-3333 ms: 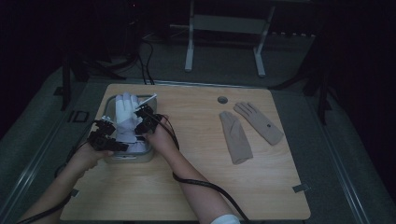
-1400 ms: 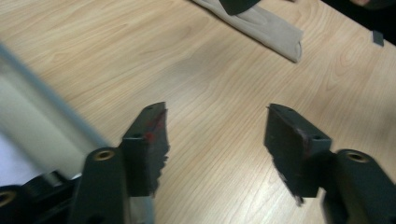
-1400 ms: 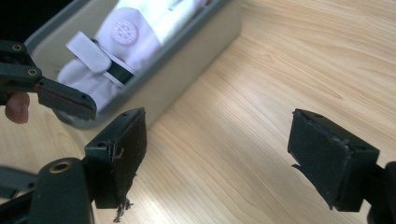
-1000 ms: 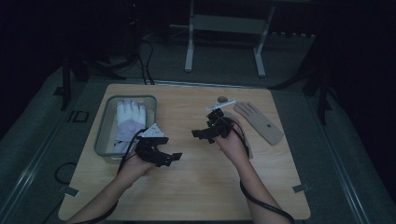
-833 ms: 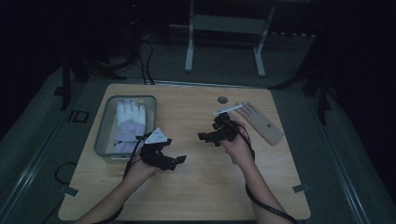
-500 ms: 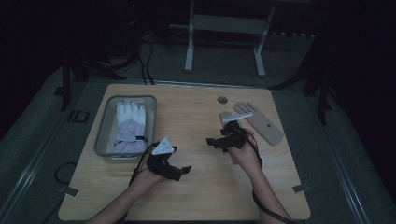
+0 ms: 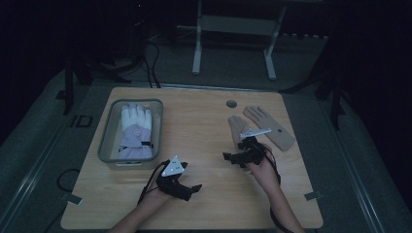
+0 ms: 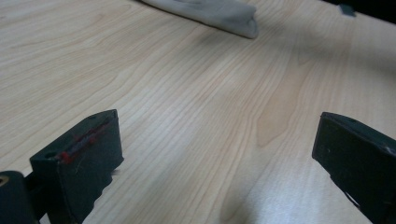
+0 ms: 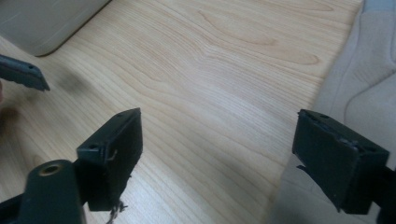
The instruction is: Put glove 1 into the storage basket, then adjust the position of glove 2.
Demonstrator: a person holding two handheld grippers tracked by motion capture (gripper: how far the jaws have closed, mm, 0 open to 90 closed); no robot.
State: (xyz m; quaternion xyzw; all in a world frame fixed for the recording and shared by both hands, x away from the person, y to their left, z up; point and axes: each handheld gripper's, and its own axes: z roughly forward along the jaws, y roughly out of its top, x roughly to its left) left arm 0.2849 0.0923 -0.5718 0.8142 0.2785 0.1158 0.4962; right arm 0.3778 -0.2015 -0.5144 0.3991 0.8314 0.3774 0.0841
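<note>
Just beyond the right gripper (image 7: pixel 232 158), whose jaws gape wide and empty, lie the beige gloves (image 7: pixel 265 127). The left gripper (image 7: pixel 192 190), jaws just opened wide, holds nothing above bare table (image 7: pixel 204 121).

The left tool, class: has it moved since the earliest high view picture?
Yes. The left tool has left the tray and now sits nearer the table's near edge, open and empty.

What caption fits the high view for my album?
Open left gripper and right gripper over the table, beside beige gloves.
</note>
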